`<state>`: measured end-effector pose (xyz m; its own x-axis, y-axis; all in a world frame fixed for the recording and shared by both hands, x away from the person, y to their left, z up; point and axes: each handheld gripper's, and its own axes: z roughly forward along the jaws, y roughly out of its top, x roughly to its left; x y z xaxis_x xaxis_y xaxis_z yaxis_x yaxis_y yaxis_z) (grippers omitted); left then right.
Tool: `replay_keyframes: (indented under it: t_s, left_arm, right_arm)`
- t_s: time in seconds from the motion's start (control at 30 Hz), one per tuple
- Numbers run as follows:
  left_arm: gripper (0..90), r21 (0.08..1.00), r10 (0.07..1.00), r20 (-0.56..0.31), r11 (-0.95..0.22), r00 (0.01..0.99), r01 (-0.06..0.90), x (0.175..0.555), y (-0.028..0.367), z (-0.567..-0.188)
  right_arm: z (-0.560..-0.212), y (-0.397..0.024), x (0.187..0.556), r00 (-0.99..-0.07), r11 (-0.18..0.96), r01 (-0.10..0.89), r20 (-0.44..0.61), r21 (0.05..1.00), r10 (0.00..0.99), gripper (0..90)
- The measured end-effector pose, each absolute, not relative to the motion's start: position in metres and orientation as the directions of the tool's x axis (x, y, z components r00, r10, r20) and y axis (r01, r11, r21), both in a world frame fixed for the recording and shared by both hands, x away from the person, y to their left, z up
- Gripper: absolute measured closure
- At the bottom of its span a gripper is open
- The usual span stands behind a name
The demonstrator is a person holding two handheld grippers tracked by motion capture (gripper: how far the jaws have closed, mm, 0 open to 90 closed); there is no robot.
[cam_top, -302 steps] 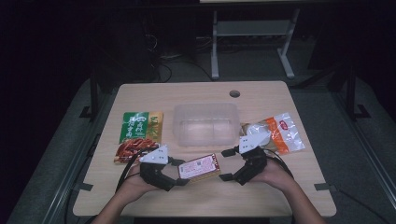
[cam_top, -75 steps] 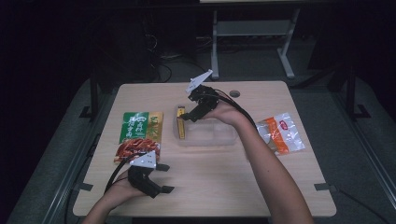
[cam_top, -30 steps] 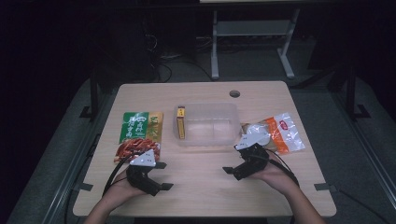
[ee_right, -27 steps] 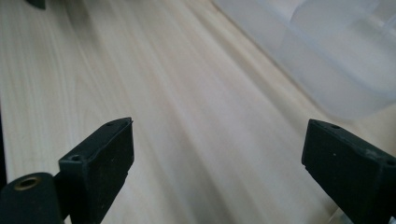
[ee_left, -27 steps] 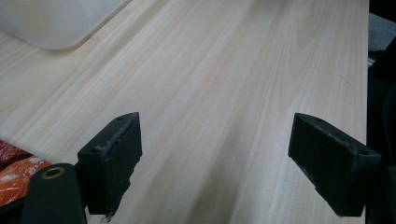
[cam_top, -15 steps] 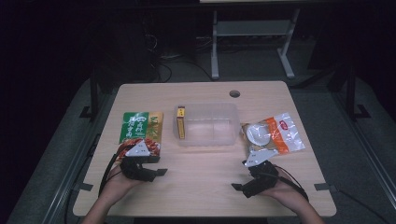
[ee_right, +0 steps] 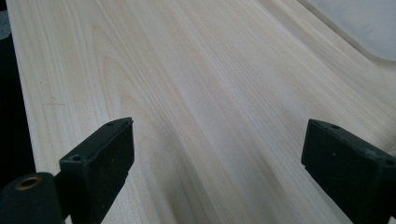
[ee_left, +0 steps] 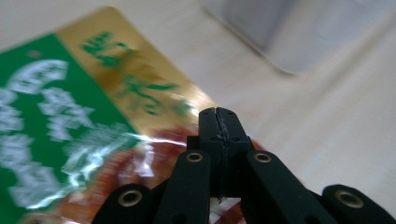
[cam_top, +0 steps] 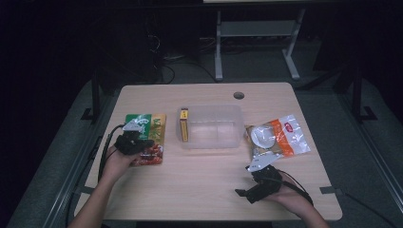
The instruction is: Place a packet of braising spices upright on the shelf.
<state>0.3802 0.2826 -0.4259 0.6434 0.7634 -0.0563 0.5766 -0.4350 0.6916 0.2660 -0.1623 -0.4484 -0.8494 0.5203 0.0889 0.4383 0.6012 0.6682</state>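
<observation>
A green and gold snack packet [cam_top: 151, 124] [ee_left: 70, 93] lies flat at the table's left. My left gripper [cam_top: 139, 143] [ee_left: 219, 116] is down on its red lower end. Its jaws have just been closing and the pads now press together, pinching the packet's film. My right gripper [cam_top: 243, 194] [ee_right: 215, 154] rests low near the front right edge. It is open wide, with only bare wood between the jaws. A clear plastic bin [cam_top: 237, 114] stands mid-table with a yellow box [cam_top: 184, 124] upright against its left wall.
A white and orange snack bag [cam_top: 280, 137] lies right of the bin, just beyond my right gripper. The bin's wall [ee_left: 261, 28] [ee_right: 359, 23] sits near each gripper. A round cable hole [cam_top: 238, 95] is at the table's far side.
My left gripper slid forward from the table's front onto the packet and went from open to shut. My right gripper drew back toward the front edge and stayed open.
</observation>
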Motion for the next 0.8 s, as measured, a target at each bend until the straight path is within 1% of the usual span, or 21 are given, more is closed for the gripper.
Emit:
replay_keyframes:
  t_s: [0.07,0.13,0.17,0.23,0.27,0.3,0.33,0.37,0.43,0.53,0.73,0.8]
  left_arm:
    - [89.7,0.694,0.773,-0.049,-0.43,0.633,0.578,0.386,0.285,-0.425]
    - [89.7,0.698,0.803,-0.046,-0.4,0.594,0.594,0.403,0.291,-0.424]
    - [89.7,0.698,0.803,-0.046,-0.4,0.594,0.594,0.403,0.291,-0.424]
    - [89.7,0.693,0.825,-0.034,-0.387,0.564,0.608,0.421,0.296,-0.425]
    - [89.7,0.693,0.825,-0.034,-0.387,0.564,0.608,0.421,0.296,-0.425]
    - [89.7,0.697,0.835,-0.029,-0.378,0.55,0.61,0.434,0.298,-0.427]
    - [89.7,0.697,0.835,-0.029,-0.378,0.55,0.61,0.434,0.298,-0.427]
    - [89.7,0.694,0.851,-0.033,-0.358,0.524,0.625,0.448,0.301,-0.431]
    - [89.7,0.691,0.865,-0.048,-0.333,0.5,0.641,0.461,0.304,-0.435]
    - [89.7,0.687,0.885,-0.04,-0.313,0.464,0.656,0.479,0.307,-0.441]
    - [89.8,0.696,0.914,-0.027,-0.274,0.406,0.664,0.501,0.313,-0.441]
    - [89.8,0.686,0.915,-0.04,-0.267,0.401,0.677,0.504,0.314,-0.442]
  right_arm:
    - [-0.449,-0.162,0.266,-0.85,0.601,0.438,0.09,0.669,0.519,9.1]
    - [-0.45,-0.162,0.267,-0.849,0.603,0.441,0.091,0.665,0.521,9.1]
    - [-0.45,-0.162,0.267,-0.849,0.604,0.441,0.089,0.663,0.522,9.1]
    - [-0.451,-0.162,0.267,-0.846,0.606,0.445,0.088,0.66,0.526,9.1]
    - [-0.451,-0.162,0.267,-0.846,0.606,0.445,0.088,0.66,0.526,9.1]
    - [-0.452,-0.162,0.268,-0.847,0.608,0.446,0.09,0.657,0.524,9.1]
    - [-0.452,-0.162,0.268,-0.847,0.608,0.446,0.09,0.657,0.524,9.1]
    - [-0.452,-0.161,0.268,-0.849,0.614,0.446,0.091,0.651,0.52,9.1]
    - [-0.453,-0.16,0.268,-0.849,0.617,0.445,0.088,0.649,0.52,9.1]
    - [-0.453,-0.158,0.268,-0.851,0.623,0.443,0.083,0.645,0.519,9.1]
    - [-0.454,-0.158,0.267,-0.853,0.625,0.441,0.085,0.644,0.515,9.1]
    - [-0.455,-0.16,0.268,-0.854,0.624,0.439,0.085,0.647,0.513,9.1]
